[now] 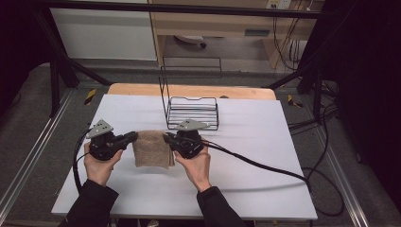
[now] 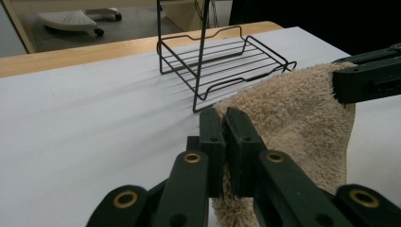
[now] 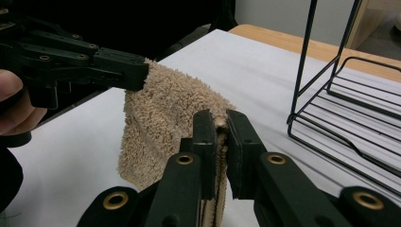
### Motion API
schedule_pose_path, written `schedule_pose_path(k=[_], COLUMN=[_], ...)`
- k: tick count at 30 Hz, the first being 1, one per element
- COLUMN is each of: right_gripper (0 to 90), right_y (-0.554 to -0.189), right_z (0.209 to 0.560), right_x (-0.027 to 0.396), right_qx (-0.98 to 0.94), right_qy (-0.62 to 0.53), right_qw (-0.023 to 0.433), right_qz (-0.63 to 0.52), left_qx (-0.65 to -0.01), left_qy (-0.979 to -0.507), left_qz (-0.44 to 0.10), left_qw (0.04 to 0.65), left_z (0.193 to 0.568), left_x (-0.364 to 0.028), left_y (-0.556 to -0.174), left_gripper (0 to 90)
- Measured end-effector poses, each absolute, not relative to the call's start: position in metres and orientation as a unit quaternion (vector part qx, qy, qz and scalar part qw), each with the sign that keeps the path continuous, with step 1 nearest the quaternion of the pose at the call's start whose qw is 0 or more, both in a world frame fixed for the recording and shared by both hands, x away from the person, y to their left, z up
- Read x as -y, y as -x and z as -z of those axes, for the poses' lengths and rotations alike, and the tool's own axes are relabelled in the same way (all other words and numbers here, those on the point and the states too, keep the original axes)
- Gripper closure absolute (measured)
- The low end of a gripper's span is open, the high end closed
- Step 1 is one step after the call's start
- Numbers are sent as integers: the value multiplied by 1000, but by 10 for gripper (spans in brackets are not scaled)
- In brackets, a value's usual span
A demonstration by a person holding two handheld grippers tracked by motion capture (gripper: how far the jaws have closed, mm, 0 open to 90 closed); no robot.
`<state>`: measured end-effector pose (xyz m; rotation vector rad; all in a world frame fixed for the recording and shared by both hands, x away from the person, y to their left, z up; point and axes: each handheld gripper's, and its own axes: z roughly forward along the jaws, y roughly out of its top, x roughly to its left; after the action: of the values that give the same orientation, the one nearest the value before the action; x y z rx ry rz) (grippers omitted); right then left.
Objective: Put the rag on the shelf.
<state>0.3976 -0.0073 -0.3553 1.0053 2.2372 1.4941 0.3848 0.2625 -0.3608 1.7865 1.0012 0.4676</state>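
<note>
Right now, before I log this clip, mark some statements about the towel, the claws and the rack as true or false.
1. Both claws are shut on the beige towel. True: the left claw and the right claw each pinch an upper corner.
2. The towel lies inside the wire rack. False: it hangs between the claws, in front of the rack.
3. The wire rack holds nothing. True.
4. The towel is dark blue. False: it is beige.
5. The rack stands on the white table. True.
</note>
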Motion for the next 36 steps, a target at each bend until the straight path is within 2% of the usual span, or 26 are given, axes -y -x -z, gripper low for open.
schedule_pose_path(k=[36], right_gripper=[833], right_y=[-382], right_z=[313], right_x=[54], right_qx=[-759], right_qy=[-328], right_qw=[178], right_qz=[-533], left_qx=[-377], left_qy=[-741], left_qz=[-210], left_qw=[515], left_z=[317], left_x=[-219], left_y=[-377], left_gripper=[853])
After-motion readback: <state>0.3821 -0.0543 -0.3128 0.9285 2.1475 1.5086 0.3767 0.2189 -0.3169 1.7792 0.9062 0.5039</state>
